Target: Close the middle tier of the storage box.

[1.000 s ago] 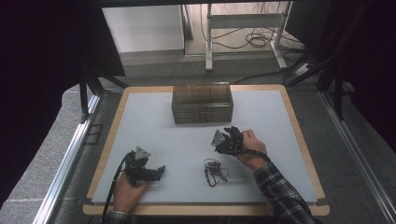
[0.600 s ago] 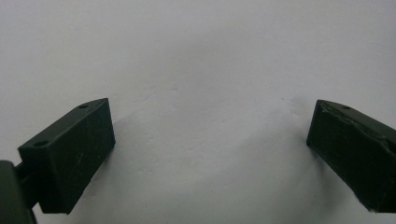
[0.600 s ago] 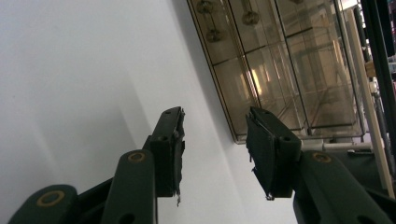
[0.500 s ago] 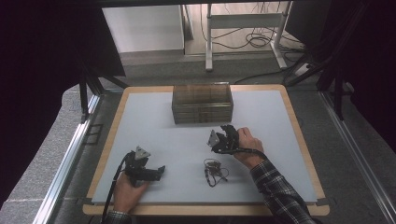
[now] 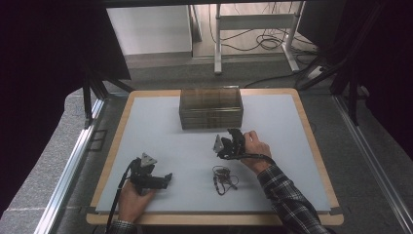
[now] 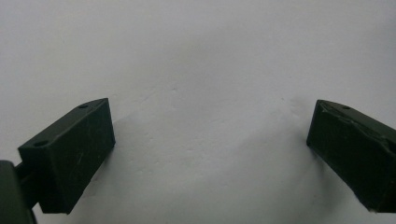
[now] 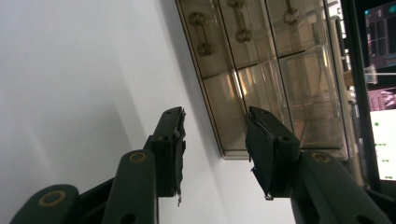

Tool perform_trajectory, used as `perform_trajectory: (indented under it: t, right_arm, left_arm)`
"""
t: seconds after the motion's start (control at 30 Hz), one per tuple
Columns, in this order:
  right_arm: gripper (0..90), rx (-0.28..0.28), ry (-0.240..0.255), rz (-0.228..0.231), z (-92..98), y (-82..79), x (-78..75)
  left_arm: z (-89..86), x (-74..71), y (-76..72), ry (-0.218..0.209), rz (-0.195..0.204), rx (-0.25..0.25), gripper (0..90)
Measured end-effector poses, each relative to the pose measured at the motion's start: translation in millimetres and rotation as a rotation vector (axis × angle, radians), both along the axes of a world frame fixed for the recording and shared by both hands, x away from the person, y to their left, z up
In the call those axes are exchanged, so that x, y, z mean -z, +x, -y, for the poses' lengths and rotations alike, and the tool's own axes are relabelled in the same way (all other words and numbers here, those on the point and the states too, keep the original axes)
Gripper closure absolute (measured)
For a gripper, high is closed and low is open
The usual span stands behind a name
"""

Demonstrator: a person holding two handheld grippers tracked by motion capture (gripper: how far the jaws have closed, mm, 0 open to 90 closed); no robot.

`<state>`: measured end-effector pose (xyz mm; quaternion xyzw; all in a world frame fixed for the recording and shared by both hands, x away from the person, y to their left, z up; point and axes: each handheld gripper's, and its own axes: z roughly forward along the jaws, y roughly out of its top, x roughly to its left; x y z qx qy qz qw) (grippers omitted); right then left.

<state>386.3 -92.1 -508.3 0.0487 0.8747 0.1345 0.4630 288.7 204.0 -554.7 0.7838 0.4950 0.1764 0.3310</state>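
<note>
The smoky transparent drawer cabinet (image 5: 211, 108) stands at the far middle of the bench (image 5: 146, 126), with its small drawers and their round pull handles facing the person. In the right gripper view the drawer fronts (image 7: 261, 70) appear tilted, because the gripper is rolled to the side. The right gripper (image 5: 229, 145) hovers just in front of the cabinet, near its lower right corner, with the jaws partly spread and nothing between them. It seems the step in hand is to reach one drawer handle. To do it well, I would first turn the wrist so the jaws stand square to the handle, then approach slowly and close only when the handle sits between the pads, so the light cabinet is not pushed back. A small dark tangled thing, maybe a cable or a chain (image 5: 222, 177), lies on the bench near the right hand (image 5: 253, 146). The left gripper (image 5: 163, 180) rests low over the bare bench, jaws wide apart and empty.
</note>
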Motion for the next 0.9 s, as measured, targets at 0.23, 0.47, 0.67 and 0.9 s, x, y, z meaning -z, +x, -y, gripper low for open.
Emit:
perform_trajectory:
  t: [0.23,0.47,0.67,0.9]
  right_arm:
    - [57.1,-0.003,-0.008,0.014,-4.1,5.7,-0.3]
    - [59.7,-0.008,-0.053,0.041,-9.1,10.3,3.6]
    - [60.0,0.002,-0.106,0.084,-13.8,14.5,6.9]
    - [61.8,-0.015,-0.144,0.114,-17.8,18.4,9.3]
  left_arm:
    - [-0.1,-0.1,0.0,0.002,0.000,0.001,1.3]
    - [-0.1,0.0,0.0,0.001,0.000,0.001,1.3]
    - [-0.1,0.0,0.0,0.001,0.000,0.001,1.3]
    - [-0.1,0.0,0.1,0.001,0.000,0.001,1.3]
